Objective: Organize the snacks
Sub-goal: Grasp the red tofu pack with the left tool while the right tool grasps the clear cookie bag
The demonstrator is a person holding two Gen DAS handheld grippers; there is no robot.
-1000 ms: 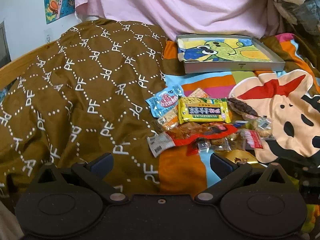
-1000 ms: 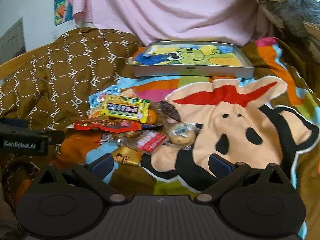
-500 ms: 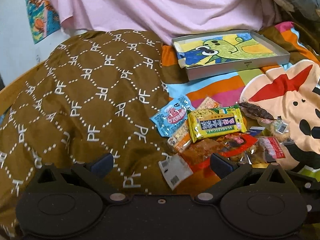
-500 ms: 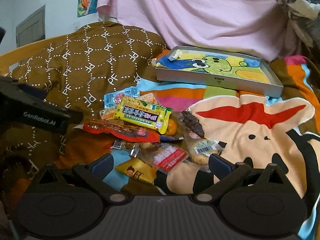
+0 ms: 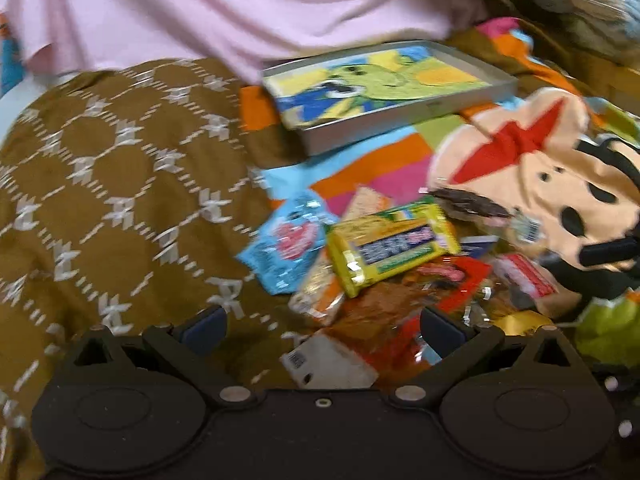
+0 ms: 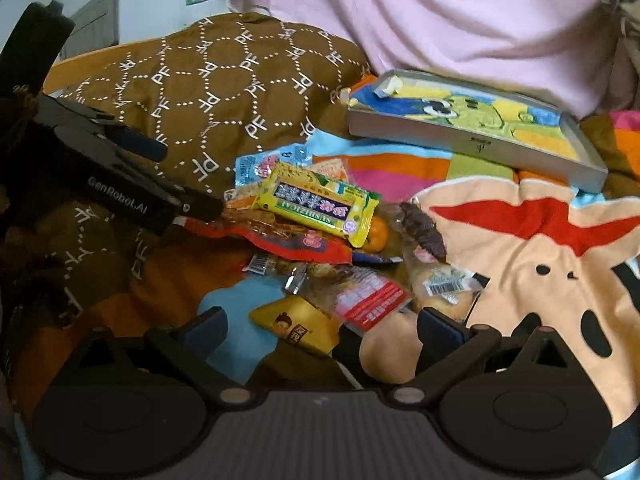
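A heap of snack packets lies on the bed. On top is a yellow bar packet; beside it a light blue packet, a long red packet, a gold packet and a dark snack. A grey tray with a cartoon lining lies behind the heap. My left gripper is open, low over the red packet's white end. My right gripper is open over the gold packet. The left gripper also shows in the right wrist view.
A brown patterned quilt rises on the left. A pink sheet hangs behind the tray. A colourful cartoon blanket covers the bed to the right.
Both grippers have moved forward and down toward the snack heap. The left view has swung right. Both stay open and empty.
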